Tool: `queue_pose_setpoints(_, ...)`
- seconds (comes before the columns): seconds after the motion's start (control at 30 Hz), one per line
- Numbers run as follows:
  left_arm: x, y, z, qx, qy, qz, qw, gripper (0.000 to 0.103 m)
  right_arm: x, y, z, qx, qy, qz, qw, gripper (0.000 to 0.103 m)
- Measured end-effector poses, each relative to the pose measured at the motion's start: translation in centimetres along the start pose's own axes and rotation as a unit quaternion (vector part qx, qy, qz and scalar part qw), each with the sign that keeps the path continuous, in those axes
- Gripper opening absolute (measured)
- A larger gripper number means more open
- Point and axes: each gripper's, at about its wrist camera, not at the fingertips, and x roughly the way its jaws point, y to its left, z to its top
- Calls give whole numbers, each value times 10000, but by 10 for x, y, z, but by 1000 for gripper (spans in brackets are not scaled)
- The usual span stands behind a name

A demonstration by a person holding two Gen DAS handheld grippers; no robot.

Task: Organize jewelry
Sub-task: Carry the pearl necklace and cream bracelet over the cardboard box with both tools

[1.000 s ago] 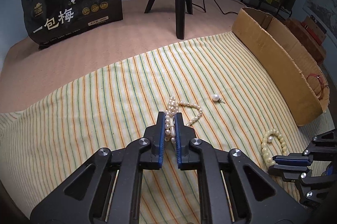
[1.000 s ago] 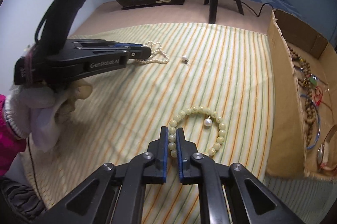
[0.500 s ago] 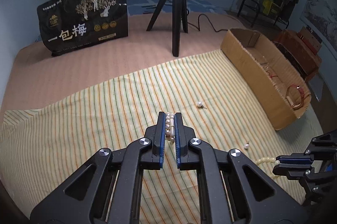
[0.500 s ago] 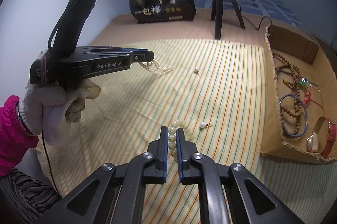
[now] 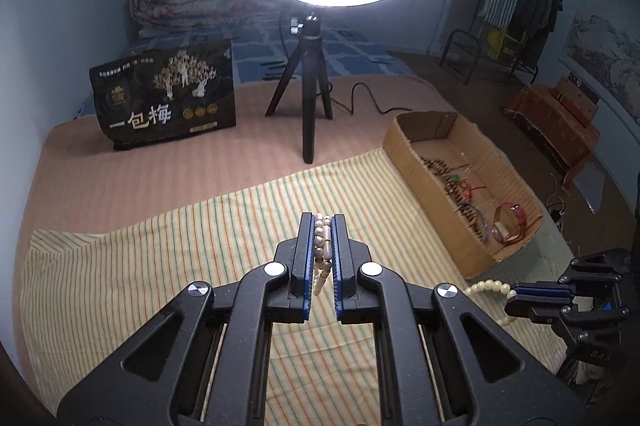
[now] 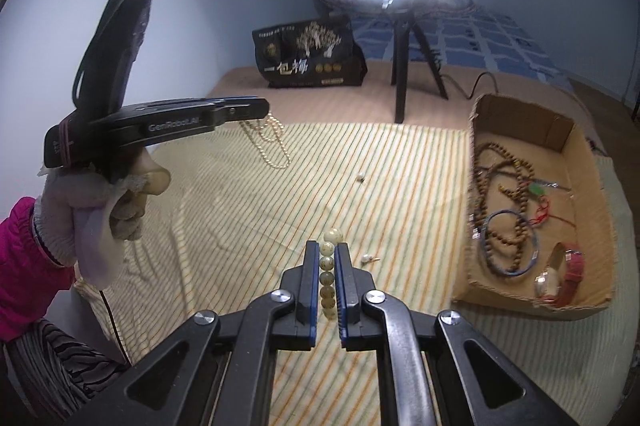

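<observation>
Left gripper [image 5: 321, 254] pinches a pearl necklace [image 5: 322, 252] above the striped cloth [image 5: 120, 274], whose far edge meets bare tan bedding; the cardboard box [image 5: 436, 181] sits well apart at right. Right gripper [image 6: 327, 278] clamps a pale bead bracelet [image 6: 327, 266] over open cloth. Two small loose pieces, perhaps pearl earrings [image 6: 361, 177], lie ahead. Beads, a blue bangle [image 6: 510, 242] and a red watch [image 6: 566, 274] fill the box.

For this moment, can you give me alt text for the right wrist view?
The right tongs grip a pale bead bracelet above a striped cloth. At left, a gloved hand holds the left tongs up, with a pearl necklace dangling. An open cardboard box at right contains other jewelry.
</observation>
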Motion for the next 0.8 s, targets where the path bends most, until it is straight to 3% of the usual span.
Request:
queue_pose_setpoints(0.3,-15,-45,18,144,-219,-164,9995,6,-39,-33,7,84,-260,-286,9992,5)
queue_pose_setpoints(0.8,27,-133,40,436,-222,-591,9971,6,-70,-128,28,585,-400,-818,9941,5)
